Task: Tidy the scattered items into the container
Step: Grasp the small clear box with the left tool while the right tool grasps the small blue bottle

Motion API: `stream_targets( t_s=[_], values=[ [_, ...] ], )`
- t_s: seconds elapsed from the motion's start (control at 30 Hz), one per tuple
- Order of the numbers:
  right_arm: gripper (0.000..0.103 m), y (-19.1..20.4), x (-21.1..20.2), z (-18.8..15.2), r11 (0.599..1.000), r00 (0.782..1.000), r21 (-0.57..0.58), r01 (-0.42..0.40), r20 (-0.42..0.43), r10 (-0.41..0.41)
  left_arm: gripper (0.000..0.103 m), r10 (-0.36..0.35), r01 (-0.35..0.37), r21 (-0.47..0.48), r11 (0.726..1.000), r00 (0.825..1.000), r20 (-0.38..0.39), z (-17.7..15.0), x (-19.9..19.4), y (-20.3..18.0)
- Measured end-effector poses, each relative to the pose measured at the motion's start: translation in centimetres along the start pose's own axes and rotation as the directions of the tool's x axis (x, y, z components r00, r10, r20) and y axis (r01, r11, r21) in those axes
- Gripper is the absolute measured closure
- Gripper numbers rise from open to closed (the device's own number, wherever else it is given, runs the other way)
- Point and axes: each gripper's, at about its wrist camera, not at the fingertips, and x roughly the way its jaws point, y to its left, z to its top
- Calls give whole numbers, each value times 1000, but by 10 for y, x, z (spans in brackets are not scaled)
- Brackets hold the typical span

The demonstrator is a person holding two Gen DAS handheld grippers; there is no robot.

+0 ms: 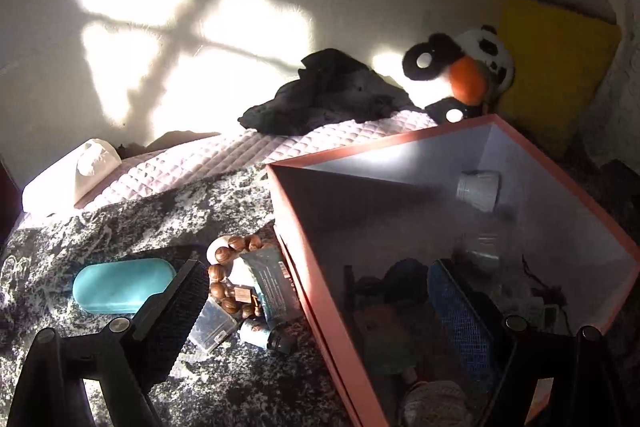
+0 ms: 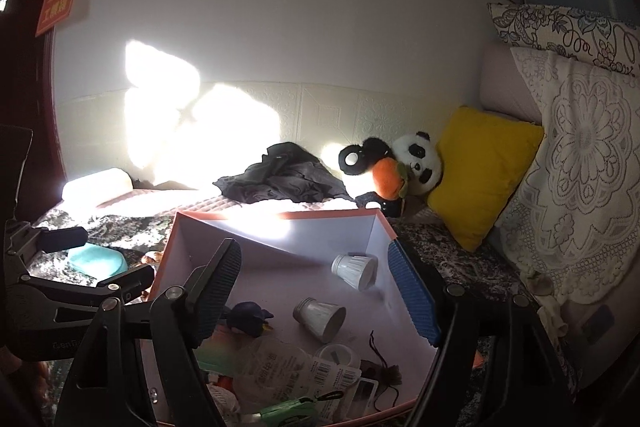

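A: How many white ribbed cups in the box?
B: Two, one (image 2: 355, 270) near the back wall and another (image 2: 320, 319) nearer.
A: And outside it?
B: One teal case (image 1: 122, 285), one bead bracelet (image 1: 226, 279), one tube (image 1: 272, 285), one panda (image 2: 400, 167).

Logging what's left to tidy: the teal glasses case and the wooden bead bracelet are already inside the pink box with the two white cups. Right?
Not quite. The teal glasses case and the wooden bead bracelet still lie on the bedspread outside the pink box, as the left wrist view shows. The two white cups are indeed inside.
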Motion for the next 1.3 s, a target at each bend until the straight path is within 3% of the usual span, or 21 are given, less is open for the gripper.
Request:
stream_targets(
  t_s=[0.23, 0.5, 0.67, 0.83, 0.93, 1.03, 1.17, 1.3],
  values=[
    [22, 87, -10, 0, 983, 991, -124, -134, 5, 136, 11, 98, -101, -84, 991, 995, -34, -30, -11, 82],
    [22, 193, 6, -28, 922, 950, -233, -310, -107, 293, 11, 186, -207, -162, 965, 973, -136, -79, -7, 168],
    [23, 231, 46, -59, 916, 937, -257, -309, -250, 246, 11, 181, -214, -180, 960, 967, -181, -98, 9, 191],
    [22, 243, 91, -88, 935, 912, -227, -273, -369, 177, 11, 161, -203, -189, 961, 963, -215, -110, 28, 203],
    [26, 254, 103, -97, 924, 918, -288, -253, -373, 135, 11, 149, -197, -194, 961, 960, -236, -117, 39, 211],
    [30, 260, 120, -104, 920, 896, -276, -277, -421, 143, 11, 135, -187, -199, 962, 959, -249, -120, 50, 215],
    [39, 272, 141, -118, 899, 895, -358, -251, -440, 75, 11, 112, -166, -204, 965, 961, -252, -117, 62, 214],
    [43, 266, 166, -124, 918, 874, -313, -246, -481, 70, 11, 89, -145, -209, 967, 963, -252, -112, 73, 213]
  ],
)
